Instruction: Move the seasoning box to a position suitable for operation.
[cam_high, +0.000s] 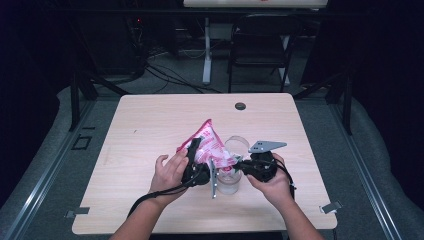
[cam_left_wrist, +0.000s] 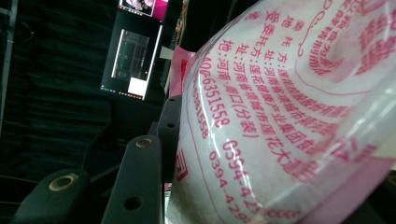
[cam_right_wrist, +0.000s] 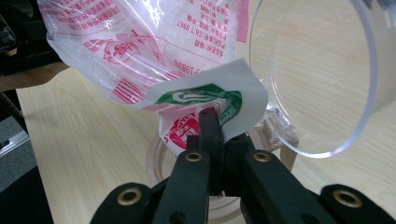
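Pouring white granules from a pink-printed plastic bag (cam_high: 207, 142) into a clear glass jar (cam_high: 234, 165) looks like the step in hand, judged from how bag and jar sit at mid-table; starting at the left: left gripper (cam_high: 194, 162) clamped on the bag's fat lower body, jaws part-way apart around the bulge, bag tilted with its far corner raised toward the back of the wooden table (cam_high: 150, 120); in the left gripper view, bag (cam_left_wrist: 289, 116) pressed against the black jaw and bulging past it; so keep that squeeze light, since a harder pinch would likely push granules out in a rush; further right, bag's lower corner (cam_right_wrist: 210, 100) pinched by the right gripper (cam_right_wrist: 212, 133), jaws together on the film, right at the rim of the jar (cam_right_wrist: 317, 79); jar apparently tipped, mouth facing the gripper, a wooden ring base (cam_right_wrist: 156, 161) beneath; to do it well, hold the pinched corner just inside the rim, raise the left end slowly, let the contents slide rather than drop; avoid tugging the corner sideways, as the jar seems free to roll or shift; whether the corner is cut open cannot be told.
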